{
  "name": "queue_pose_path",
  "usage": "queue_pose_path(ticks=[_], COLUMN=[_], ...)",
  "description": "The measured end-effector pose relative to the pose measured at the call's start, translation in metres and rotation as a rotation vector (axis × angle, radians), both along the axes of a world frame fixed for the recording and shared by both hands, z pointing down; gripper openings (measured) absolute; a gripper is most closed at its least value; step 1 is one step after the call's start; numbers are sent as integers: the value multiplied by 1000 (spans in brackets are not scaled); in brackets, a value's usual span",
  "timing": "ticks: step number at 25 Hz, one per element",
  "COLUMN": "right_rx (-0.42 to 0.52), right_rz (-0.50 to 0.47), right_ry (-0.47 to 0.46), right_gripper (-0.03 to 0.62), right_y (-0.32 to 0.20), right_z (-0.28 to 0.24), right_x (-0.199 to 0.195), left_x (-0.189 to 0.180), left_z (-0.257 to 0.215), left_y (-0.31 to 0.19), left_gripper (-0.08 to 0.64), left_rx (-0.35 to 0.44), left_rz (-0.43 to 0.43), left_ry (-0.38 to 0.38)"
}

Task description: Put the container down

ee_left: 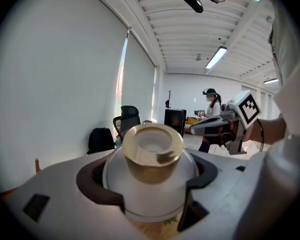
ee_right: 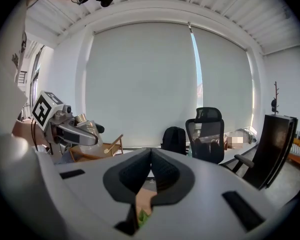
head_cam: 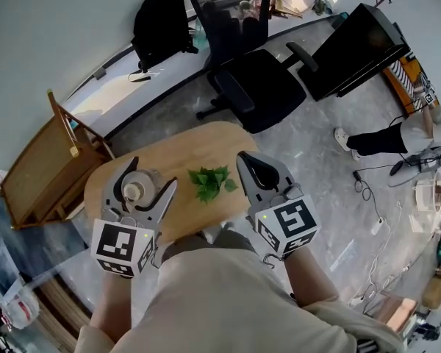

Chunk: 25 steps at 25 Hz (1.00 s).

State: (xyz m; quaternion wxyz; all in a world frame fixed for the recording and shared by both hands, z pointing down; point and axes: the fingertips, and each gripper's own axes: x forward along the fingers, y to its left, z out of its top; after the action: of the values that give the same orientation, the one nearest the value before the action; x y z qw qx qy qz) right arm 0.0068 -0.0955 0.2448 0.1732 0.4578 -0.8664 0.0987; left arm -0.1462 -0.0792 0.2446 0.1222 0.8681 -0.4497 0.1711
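A clear round container (head_cam: pixel 137 190) with a gold collar (ee_left: pixel 153 153) sits between the jaws of my left gripper (head_cam: pixel 143 183), held above the left part of the round wooden table (head_cam: pixel 180 157). In the left gripper view the jaws clasp its white body (ee_left: pixel 150 189) on both sides. My right gripper (head_cam: pixel 259 173) hovers over the table's right edge, its jaws closed together with nothing between them. In the right gripper view the left gripper with the container (ee_right: pixel 82 125) shows at the left.
A sprig of green leaves (head_cam: pixel 211 182) lies on the table between the grippers. Beyond the table stand a black office chair (head_cam: pixel 250 65), a wooden chair (head_cam: pixel 48 160), a long desk with a black backpack (head_cam: pixel 160 22), and a person (head_cam: pixel 397 134) at the right.
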Motion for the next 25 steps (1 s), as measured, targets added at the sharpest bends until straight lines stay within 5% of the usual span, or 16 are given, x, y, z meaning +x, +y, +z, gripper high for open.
queue_pose_path(ticks=[16, 25], right_rx=[-38, -15], right_rz=[-76, -131], right_ry=[-31, 14], right_gripper=[-5, -5], right_y=[-43, -85], right_z=[24, 49], right_x=[18, 19], left_x=[17, 41], left_z=[26, 54], left_y=[-27, -73], left_gripper=[337, 337], left_rx=[-48, -8], left_rz=[-75, -50], left_ry=[-49, -85])
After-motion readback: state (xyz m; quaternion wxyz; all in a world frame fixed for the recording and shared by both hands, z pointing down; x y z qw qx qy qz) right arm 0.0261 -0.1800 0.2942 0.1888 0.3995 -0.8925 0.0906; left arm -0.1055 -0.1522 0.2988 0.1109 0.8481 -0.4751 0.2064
